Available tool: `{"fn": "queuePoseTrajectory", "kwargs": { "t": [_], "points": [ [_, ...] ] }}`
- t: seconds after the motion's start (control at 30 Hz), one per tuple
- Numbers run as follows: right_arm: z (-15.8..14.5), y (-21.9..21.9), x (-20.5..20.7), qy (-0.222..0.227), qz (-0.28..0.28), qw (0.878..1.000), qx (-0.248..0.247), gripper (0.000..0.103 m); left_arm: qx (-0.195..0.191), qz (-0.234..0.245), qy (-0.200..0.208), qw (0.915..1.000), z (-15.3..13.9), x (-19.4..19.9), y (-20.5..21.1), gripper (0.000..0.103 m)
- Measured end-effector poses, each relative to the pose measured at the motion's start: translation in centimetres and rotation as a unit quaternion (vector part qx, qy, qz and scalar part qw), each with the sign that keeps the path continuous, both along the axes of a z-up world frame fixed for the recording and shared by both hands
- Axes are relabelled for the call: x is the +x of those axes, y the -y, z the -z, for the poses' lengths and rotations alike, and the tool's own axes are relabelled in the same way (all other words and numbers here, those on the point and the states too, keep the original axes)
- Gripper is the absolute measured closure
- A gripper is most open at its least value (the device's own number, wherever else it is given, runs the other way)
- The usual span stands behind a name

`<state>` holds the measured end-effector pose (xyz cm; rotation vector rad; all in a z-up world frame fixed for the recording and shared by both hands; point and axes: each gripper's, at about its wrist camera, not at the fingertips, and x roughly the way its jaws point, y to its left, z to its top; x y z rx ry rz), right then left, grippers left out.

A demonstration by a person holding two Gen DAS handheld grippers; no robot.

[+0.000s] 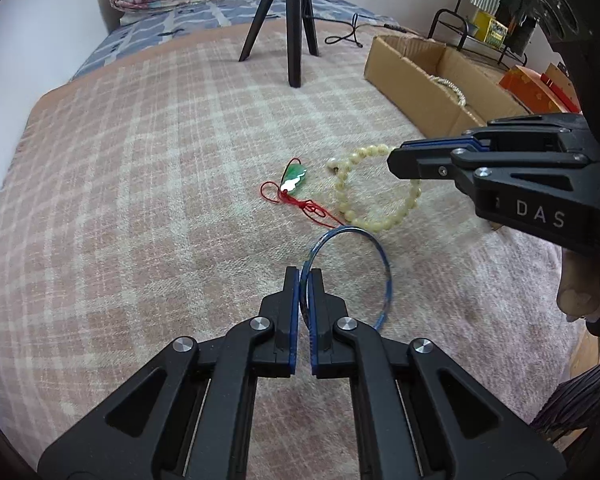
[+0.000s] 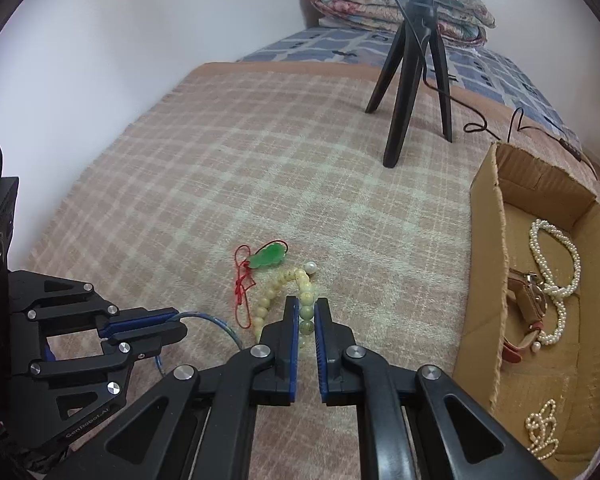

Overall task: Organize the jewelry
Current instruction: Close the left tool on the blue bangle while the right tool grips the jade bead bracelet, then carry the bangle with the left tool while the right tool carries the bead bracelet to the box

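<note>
1. Left wrist view:
   - Closest to the lens, the left gripper has its 2 fingers pressed together on the rim of a thin blue bangle. The ring stands out ahead of the fingertips, tilted over the checked pink blanket.
   - Just past the bangle lies a green pendant on a red cord, loose on the blanket.
   - Beside it on the right is a cream bead bracelet. The right gripper reaches in from the right edge and is closed on the bracelet's far side.
   - Farther back, a cardboard box sits at the blanket's right side, and a black tripod stands on the bed beyond.

2. Right wrist view:
   - Nearest here, the right gripper has its jaws nearly shut, with cream and greenish beads pinched between the blue pads. The rest of the bead bracelet trails off towards the green pendant and the red cord.
   - At the left edge, the left gripper is clamped on the blue bangle, which arcs out from its tips.
   - Inside the cardboard box on the right lie a pearl necklace, a brown-strapped wristwatch and a small pearl piece.
   - Behind, the tripod stands before a folded floral quilt.
</note>
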<state>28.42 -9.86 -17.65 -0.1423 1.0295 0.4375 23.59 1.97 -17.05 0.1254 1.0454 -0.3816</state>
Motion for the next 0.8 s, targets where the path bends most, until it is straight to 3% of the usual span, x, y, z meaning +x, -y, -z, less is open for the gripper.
{"fn": "queuePoseTrajectory", "kwargs": {
  "t": [0.8],
  "points": [
    [-6.8,4.5,-6.5,0.061,0.0,0.997,0.044,0.098,-0.049,-0.029,0.061,0.9965,-6.2,-1.5,-0.6,0.102]
  ]
}}
